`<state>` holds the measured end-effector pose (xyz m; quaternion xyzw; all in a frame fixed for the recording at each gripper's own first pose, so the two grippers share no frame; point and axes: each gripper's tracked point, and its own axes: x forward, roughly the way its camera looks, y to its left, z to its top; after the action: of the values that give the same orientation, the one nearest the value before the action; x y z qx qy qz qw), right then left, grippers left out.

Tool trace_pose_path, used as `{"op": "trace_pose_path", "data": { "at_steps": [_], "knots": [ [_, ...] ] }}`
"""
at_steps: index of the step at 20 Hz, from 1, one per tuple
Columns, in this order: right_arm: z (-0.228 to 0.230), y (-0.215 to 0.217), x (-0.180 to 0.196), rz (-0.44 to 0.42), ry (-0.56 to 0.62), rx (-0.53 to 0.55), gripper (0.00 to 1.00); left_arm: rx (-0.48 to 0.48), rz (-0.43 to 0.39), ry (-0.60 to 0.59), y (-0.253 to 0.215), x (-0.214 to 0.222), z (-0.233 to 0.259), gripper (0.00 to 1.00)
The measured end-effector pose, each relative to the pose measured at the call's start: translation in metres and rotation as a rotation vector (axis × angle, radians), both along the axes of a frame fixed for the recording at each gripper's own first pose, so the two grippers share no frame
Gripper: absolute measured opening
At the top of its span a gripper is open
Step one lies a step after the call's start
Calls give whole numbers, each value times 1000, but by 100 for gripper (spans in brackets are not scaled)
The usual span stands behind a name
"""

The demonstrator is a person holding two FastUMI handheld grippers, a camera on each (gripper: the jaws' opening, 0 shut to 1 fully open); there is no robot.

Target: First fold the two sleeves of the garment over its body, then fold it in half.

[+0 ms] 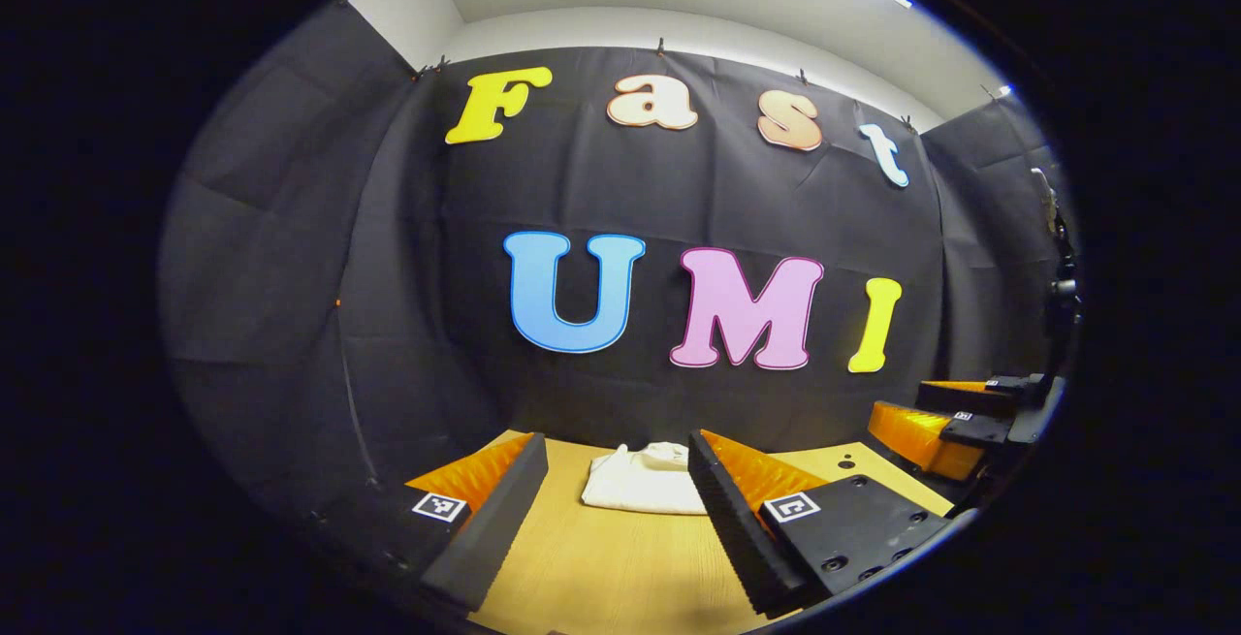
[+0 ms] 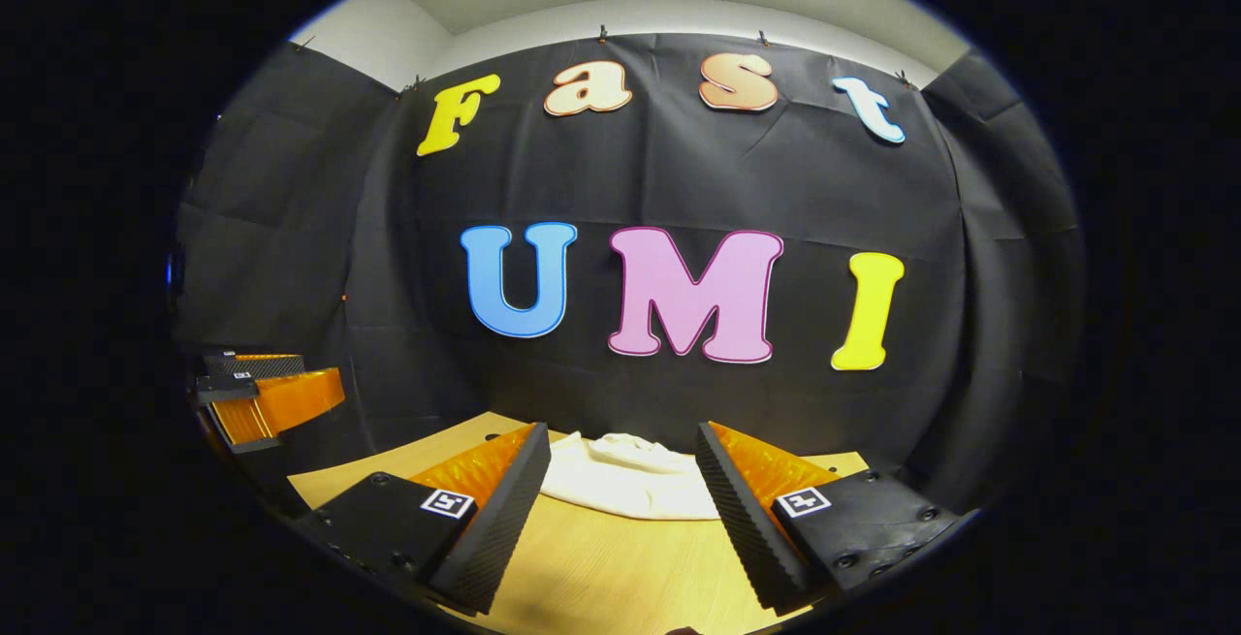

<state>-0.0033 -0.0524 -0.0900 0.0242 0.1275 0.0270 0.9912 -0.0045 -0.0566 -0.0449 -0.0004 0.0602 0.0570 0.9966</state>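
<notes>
A cream-white garment (image 1: 640, 480) lies in a folded heap on the wooden table (image 1: 601, 567), near its far edge by the black wall. In the left gripper view my left gripper (image 1: 620, 494) is open, raised over the table, with the garment showing between its fingers farther off. The right gripper (image 1: 955, 422) appears at that view's right edge, orange and black. In the right gripper view the garment (image 2: 625, 480) lies ahead between the open fingers of my right gripper (image 2: 620, 494). The left gripper (image 2: 262, 397) hangs at that view's left edge. Neither gripper touches the cloth.
The black cloth wall rises right behind the table's far edge (image 2: 465, 427). Bare wood (image 2: 601, 577) stretches between the garment and the grippers.
</notes>
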Motion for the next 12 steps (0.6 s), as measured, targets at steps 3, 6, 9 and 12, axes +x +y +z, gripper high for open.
{"op": "trace_pose_path", "data": {
  "at_steps": [3, 6, 9, 12],
  "knots": [
    [3, 3, 4, 9, -11, 5, 97, 9, 9, -18, 4, -1, 7, 95],
    [5, 6, 7, 17, -23, -1, 97, 16, 19, -30, 10, -1, 12, 95],
    [6, 8, 9, 24, -26, 4, 97, 6, 12, -68, 10, -2, 23, 95],
    [7, 6, 10, 14, -34, 1, 96, 12, -2, -78, 9, 0, 26, 95]
  ]
}}
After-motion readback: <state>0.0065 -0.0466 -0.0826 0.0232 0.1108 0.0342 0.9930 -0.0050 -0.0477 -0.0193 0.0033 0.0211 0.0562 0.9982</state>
